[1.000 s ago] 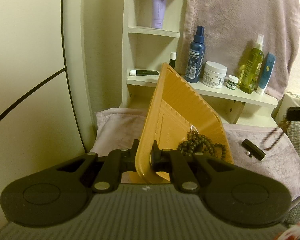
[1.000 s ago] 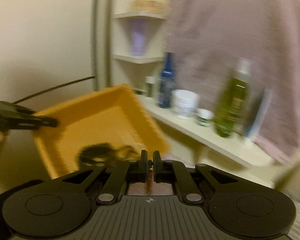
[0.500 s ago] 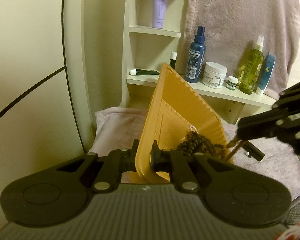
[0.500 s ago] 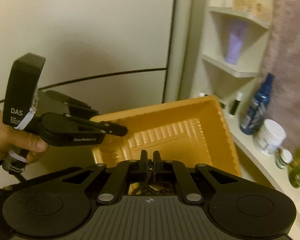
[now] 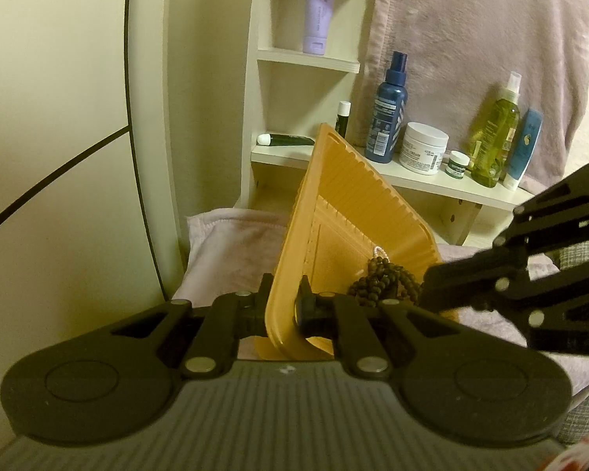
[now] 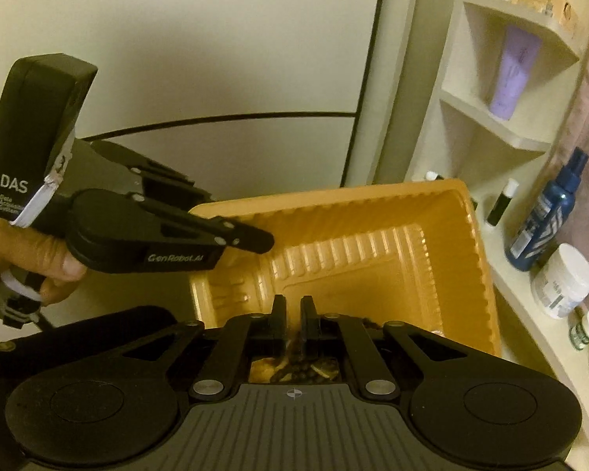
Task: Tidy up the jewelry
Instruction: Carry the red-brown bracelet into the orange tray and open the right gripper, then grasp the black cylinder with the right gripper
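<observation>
My left gripper [image 5: 282, 306] is shut on the near rim of an orange plastic tray [image 5: 345, 212] and holds it tilted above the pink towel. A dark beaded bracelet [image 5: 381, 280] lies bunched in the tray's low corner. My right gripper [image 6: 292, 314] reaches over the tray [image 6: 373, 251] from the right. Its jaws stand a little apart, with dark beads [image 6: 294, 357] showing just below and between them. In the left wrist view the right gripper [image 5: 432, 294] hangs over the beads. The left gripper [image 6: 255, 239] shows on the tray rim in the right wrist view.
A cream shelf unit [image 5: 432, 184] behind carries a blue spray bottle [image 5: 386, 117], a white jar [image 5: 424, 149], a green bottle [image 5: 494, 137] and a lilac tube [image 5: 318, 15]. A pink towel [image 5: 231, 243] covers the surface below. A pale wall panel stands at left.
My right gripper has moved left over the tray with the beaded string and lowered it in. Its jaws have parted slightly. The left gripper and tray have stayed put.
</observation>
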`<state>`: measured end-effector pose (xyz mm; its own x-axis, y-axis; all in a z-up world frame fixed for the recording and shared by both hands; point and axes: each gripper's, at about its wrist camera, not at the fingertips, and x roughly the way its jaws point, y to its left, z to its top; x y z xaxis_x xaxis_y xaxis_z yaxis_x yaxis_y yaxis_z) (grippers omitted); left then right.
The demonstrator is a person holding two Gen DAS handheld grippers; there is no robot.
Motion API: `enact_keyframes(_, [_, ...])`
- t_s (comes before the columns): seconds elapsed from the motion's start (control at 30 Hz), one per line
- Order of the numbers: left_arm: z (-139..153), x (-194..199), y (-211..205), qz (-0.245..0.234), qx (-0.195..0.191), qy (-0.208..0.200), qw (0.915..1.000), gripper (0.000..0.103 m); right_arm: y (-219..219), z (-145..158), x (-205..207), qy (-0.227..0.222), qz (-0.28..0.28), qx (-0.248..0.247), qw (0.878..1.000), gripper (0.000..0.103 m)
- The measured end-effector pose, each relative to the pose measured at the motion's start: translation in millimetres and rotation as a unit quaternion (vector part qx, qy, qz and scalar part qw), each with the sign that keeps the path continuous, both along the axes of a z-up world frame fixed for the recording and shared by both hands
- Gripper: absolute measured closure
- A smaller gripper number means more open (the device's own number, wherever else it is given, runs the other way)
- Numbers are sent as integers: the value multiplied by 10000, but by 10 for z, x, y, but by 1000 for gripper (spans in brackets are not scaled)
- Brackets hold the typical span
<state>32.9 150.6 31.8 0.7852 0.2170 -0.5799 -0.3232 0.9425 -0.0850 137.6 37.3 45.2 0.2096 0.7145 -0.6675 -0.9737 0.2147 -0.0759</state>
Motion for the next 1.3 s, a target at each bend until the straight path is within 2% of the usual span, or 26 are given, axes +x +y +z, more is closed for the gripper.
enact_keyframes(0.17, [-5,-13,20,11,-25,0,10000,94,-122,76,50,-44,-344,324,9989,92])
enact_keyframes(0.3, [-14,-14,31,23,-36,1,10000,94,-340,105,84,30,-832,643,9945,86])
enact_keyframes(0.37, [-14,-12,27,21,-26,6,10000,94,-476,71,113,122,-1175,798,9898,79])
enact_keyframes(0.53, [-13,-8,25,25,-15,18,10000,94,-913,-133,202,432,-2221,1093,9679,62])
enact_keyframes(0.77, [-19,-1,19,22,2,27,10000,94,-1506,-553,252,567,-3598,894,9270,58])
enact_keyframes(0.93, [-20,2,16,27,12,45,10000,94,-1845,-774,291,700,-4181,766,9025,58])
enact_keyframes(1.03, [-21,1,12,36,19,67,10000,94,-1921,-847,314,683,-4242,712,9002,58])
enact_keyframes(1.3, [-16,13,-13,51,83,127,9999,94,-1798,-975,529,347,-4031,532,9130,58])
